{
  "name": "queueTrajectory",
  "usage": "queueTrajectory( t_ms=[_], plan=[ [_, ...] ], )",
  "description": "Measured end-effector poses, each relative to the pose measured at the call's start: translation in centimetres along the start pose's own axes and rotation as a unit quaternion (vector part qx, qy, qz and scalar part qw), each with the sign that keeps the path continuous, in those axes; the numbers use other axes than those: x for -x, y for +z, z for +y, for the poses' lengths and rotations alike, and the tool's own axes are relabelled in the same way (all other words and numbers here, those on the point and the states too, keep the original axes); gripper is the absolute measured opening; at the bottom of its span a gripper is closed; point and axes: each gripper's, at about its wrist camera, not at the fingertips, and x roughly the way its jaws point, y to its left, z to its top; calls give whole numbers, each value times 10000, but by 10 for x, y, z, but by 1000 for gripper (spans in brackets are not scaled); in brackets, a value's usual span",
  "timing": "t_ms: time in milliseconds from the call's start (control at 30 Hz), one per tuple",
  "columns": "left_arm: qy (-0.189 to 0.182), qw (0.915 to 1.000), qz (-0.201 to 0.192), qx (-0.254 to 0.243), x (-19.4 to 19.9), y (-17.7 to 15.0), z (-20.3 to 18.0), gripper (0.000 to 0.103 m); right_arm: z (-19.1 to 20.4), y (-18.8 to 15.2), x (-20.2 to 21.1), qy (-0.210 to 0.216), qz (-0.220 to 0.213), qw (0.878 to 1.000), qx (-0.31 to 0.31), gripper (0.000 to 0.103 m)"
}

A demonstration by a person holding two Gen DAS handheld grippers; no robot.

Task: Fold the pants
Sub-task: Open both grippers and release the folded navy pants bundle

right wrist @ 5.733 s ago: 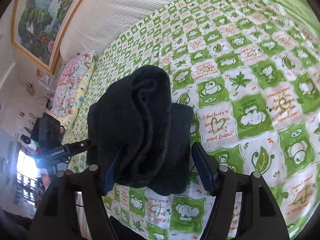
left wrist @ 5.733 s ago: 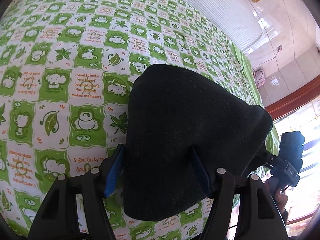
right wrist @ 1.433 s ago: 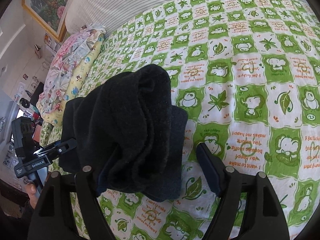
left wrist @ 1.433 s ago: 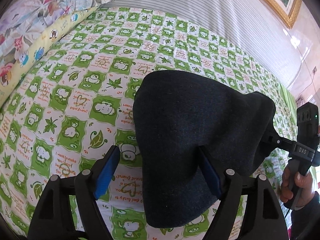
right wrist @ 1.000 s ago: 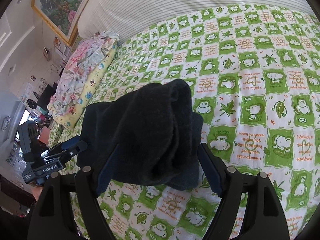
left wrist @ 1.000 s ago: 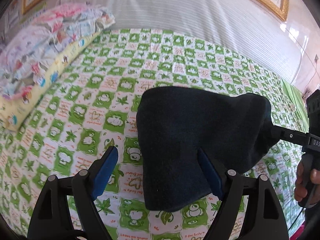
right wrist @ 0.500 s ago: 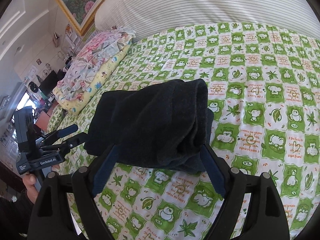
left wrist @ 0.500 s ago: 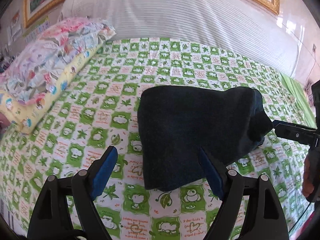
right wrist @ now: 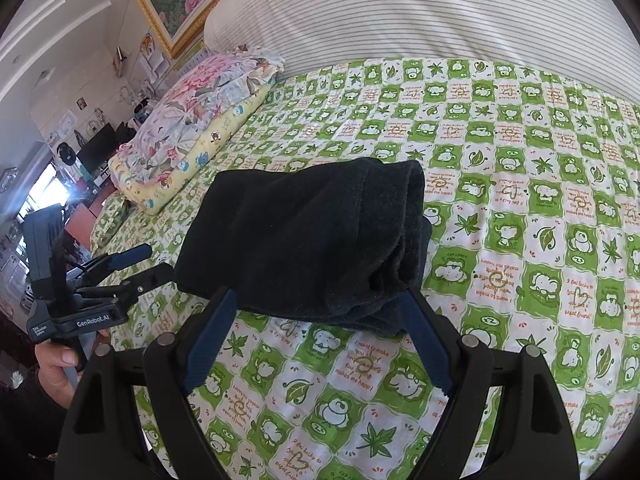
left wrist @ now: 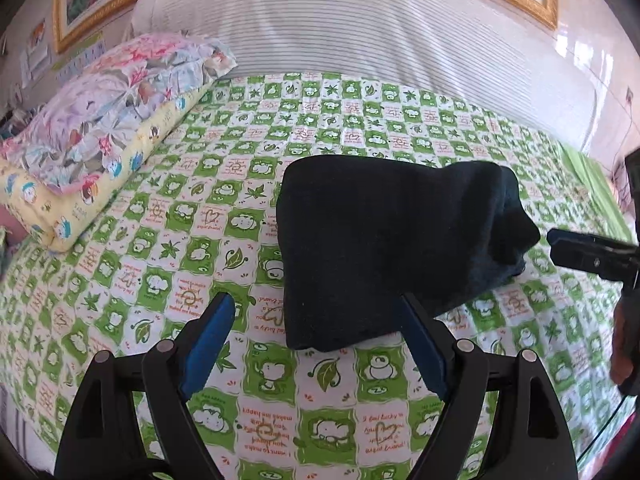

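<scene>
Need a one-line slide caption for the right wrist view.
Folded dark pants lie on the green patterned bedspread, both tools open beside them.

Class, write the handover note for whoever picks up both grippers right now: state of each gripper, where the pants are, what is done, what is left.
Left gripper: open, nothing between its blue pads, just short of the pants.
Right gripper: open, empty, at the bundle's near edge; in the left wrist view it sits clear of the bundle's end.
Pants: dark, folded into a compact bundle, lying on the green checked bedsheet, apart from the floral pillow.
Done: folding looks complete and the bundle is released.
Left: probably only to pull both grippers away, or tidy the thicker rolled end if it needs it.
</scene>
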Motion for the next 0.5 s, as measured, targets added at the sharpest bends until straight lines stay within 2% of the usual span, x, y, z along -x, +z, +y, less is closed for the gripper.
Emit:
queueTrajectory(
  t_ms=[267,433,500],
  plan=[
    [39,9999,-95,-132,13,-7,-6,84,6,-5,-3,-21,104,9998,196,84],
    [562,9975,-224,-371,20,-12,-10,84,18,-8,-5,-94,180,9983,544,84],
    [597,9968,-259,-455,23,-14,-11,84,23,-8,-7,-78,224,9973,689,84]
  ],
)
